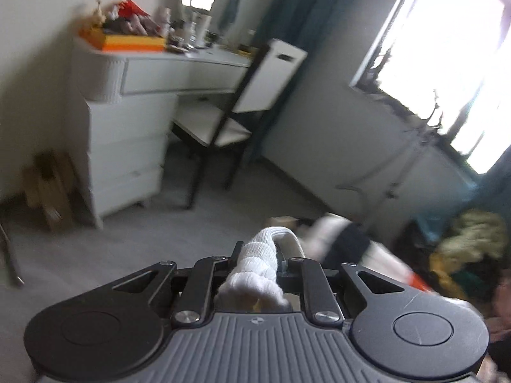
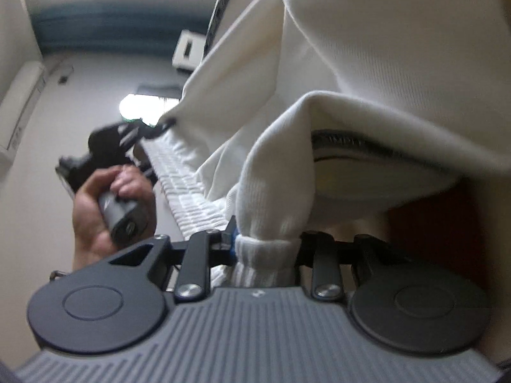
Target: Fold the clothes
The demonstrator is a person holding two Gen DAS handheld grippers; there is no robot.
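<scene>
A white garment with a ribbed hem is held up in the air between both grippers. My left gripper point(image 1: 260, 260) is shut on a bunched piece of its ribbed edge point(image 1: 258, 265). My right gripper point(image 2: 265, 245) is shut on another part of the ribbed edge point(image 2: 262, 255), and the white cloth point(image 2: 351, 63) hangs over it and fills the upper right of the right wrist view. That view also shows the left gripper point(image 2: 159, 127) in a hand point(image 2: 92, 204), with the ribbed hem point(image 2: 182, 178) stretched between the two.
In the left wrist view a white dresser point(image 1: 127, 146) with clutter on top stands at the left, a chair point(image 1: 230, 118) beside it, a bright window point(image 1: 447, 63) at the right, grey floor point(image 1: 159, 239) below, and a pile of clothes point(image 1: 463, 249) at the lower right.
</scene>
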